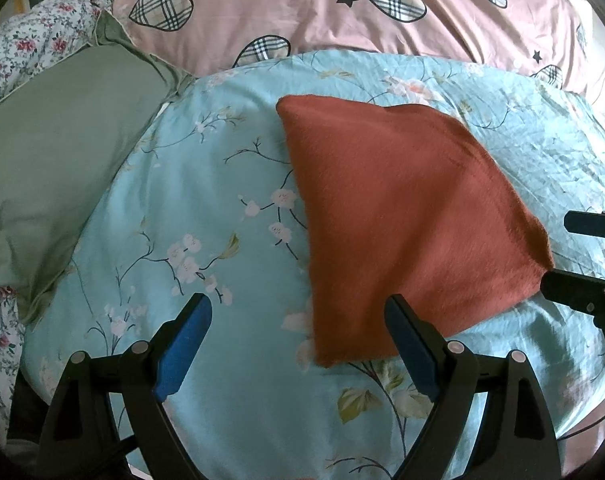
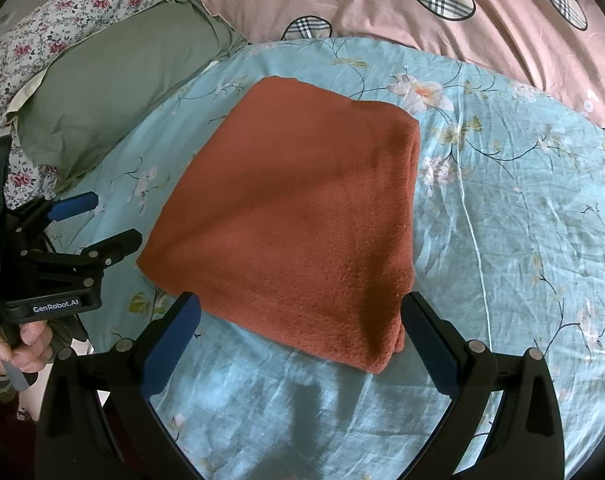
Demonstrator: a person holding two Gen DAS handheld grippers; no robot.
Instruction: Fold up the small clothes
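Note:
A rust-red cloth (image 1: pixel 402 220), folded into a thick rectangle, lies flat on the light blue floral bedspread (image 1: pixel 206 208). My left gripper (image 1: pixel 298 308) hovers open at the cloth's near left corner. Its right finger (image 1: pixel 406 336) sits over the cloth's edge, and nothing is pinched. In the right wrist view, the same cloth (image 2: pixel 294 220) fills the middle. My right gripper (image 2: pixel 300 304) stands wide open over its near edge, its pads apart from the fabric. The left gripper (image 2: pixel 116 218) shows at the left, held by a hand (image 2: pixel 26 344). The right gripper (image 1: pixel 554 254) peeks in at the right edge of the left wrist view.
A green pillow (image 1: pixel 54 168) lies to the left of the cloth. A pink duvet with plaid hearts (image 1: pixel 302 8) bunches along the back. A white floral sheet (image 2: pixel 62 12) sits at the far left. Bare bedspread (image 2: pixel 522 220) stretches to the right of the cloth.

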